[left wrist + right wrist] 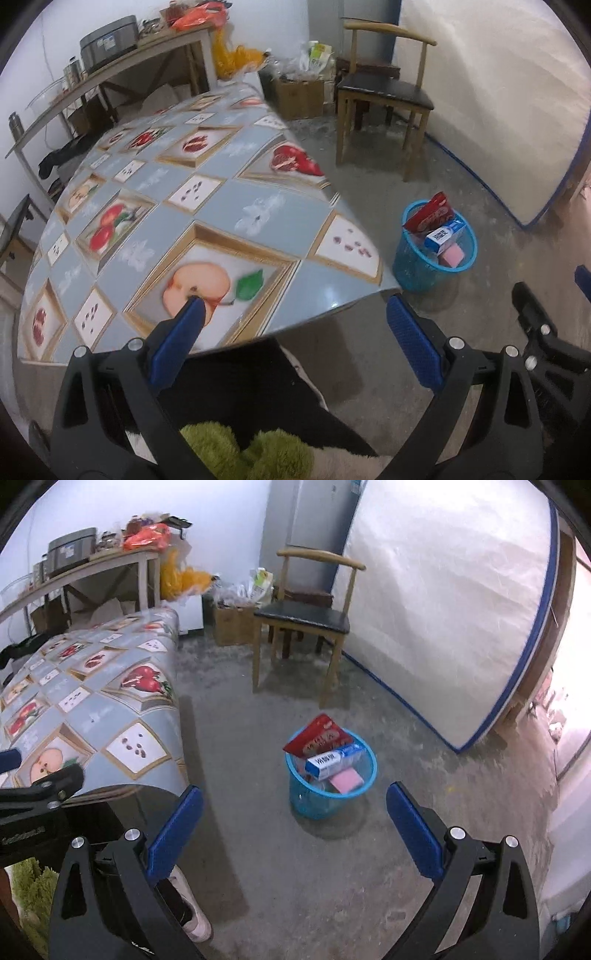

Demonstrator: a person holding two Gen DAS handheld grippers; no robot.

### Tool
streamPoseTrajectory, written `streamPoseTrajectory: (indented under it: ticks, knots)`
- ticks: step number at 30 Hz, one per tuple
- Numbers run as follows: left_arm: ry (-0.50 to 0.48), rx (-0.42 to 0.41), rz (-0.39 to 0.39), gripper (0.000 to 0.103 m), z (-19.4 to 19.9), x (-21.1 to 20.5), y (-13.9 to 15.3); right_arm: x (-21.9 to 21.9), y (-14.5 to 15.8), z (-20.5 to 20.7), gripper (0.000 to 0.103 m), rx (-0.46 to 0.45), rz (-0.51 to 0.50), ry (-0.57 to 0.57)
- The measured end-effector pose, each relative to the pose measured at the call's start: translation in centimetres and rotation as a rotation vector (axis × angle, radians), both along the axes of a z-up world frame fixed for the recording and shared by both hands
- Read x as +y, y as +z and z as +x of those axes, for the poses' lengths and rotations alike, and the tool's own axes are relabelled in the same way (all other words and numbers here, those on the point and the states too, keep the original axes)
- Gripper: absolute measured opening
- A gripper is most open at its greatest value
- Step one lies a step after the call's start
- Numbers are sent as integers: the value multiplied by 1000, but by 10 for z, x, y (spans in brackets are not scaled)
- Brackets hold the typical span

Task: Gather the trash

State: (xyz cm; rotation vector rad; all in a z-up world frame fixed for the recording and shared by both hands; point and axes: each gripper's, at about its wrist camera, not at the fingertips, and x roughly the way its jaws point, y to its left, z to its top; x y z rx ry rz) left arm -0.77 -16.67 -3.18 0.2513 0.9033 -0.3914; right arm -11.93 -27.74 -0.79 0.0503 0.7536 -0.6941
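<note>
Trash (319,740) is all sitting in the blue bin (364,786) on the floor: a red packet, a blue-and-white box (332,762) and something pink (345,781). Table (92,716) with the fruit-print cloth is off to the bin's left, a wooden chair (303,618) behind it, a wrapped mattress (443,609) leaning behind and right. Right gripper (294,832) hangs above the bin's near side, jaws wide apart, nothing in them. Left gripper (294,328) is spread wide too, empty, over the table's corner.
</note>
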Motion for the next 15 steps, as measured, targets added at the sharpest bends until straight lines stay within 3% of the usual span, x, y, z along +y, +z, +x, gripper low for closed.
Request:
streamPoseTrajectory:
  ticks: [6,15]
  knots:
    - [66,7,6,94,2,7,0,-9,-8,-5,97,6,43,-20]
    - [48,-14,36,94,-2,-1,1,-14,-10,-11,97,8,56,-47]
